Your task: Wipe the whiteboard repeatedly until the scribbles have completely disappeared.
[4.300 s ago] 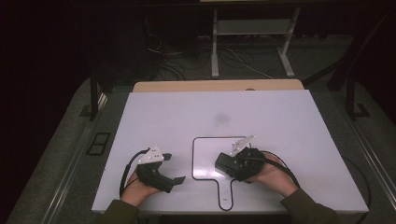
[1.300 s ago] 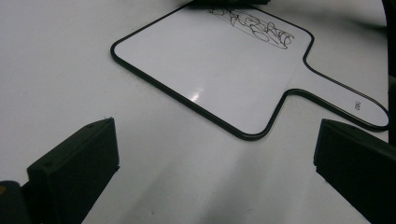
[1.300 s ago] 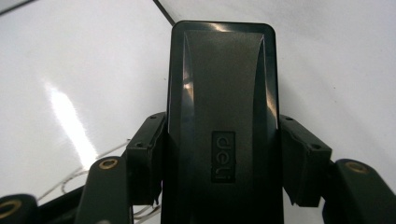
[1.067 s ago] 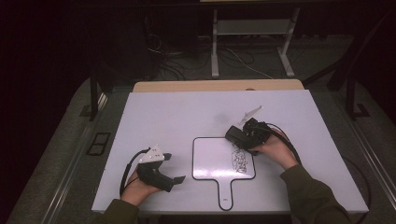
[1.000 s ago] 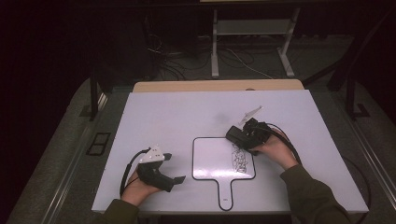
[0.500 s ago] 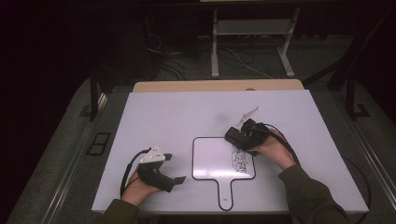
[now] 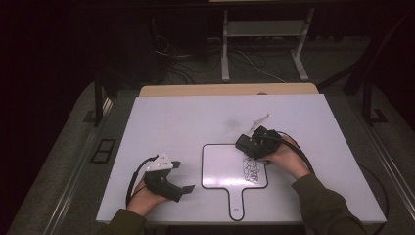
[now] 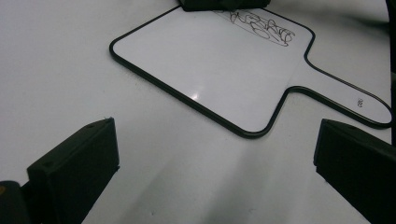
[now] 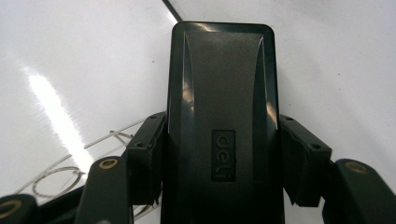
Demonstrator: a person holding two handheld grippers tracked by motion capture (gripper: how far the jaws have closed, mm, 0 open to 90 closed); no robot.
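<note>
— What lies ahead of the left tool (image 8: 215, 172)?
— A small handled whiteboard (image 8: 219, 70) flat on the white table (image 8: 51, 56), black scribbles (image 8: 264, 27) near its far edge, its handle pointing right.
— And the jaws?
— Spread wide, low over bare table, just short of the board. A dark block (image 8: 219, 4) sits at the board's far edge.

Bright bench, dark room

Overhead light whitens the bench (image 7: 195, 122) while the surroundings sink into black; glare streaks the whiteboard (image 8: 196, 95), and the high view is soft and grainy.
</note>
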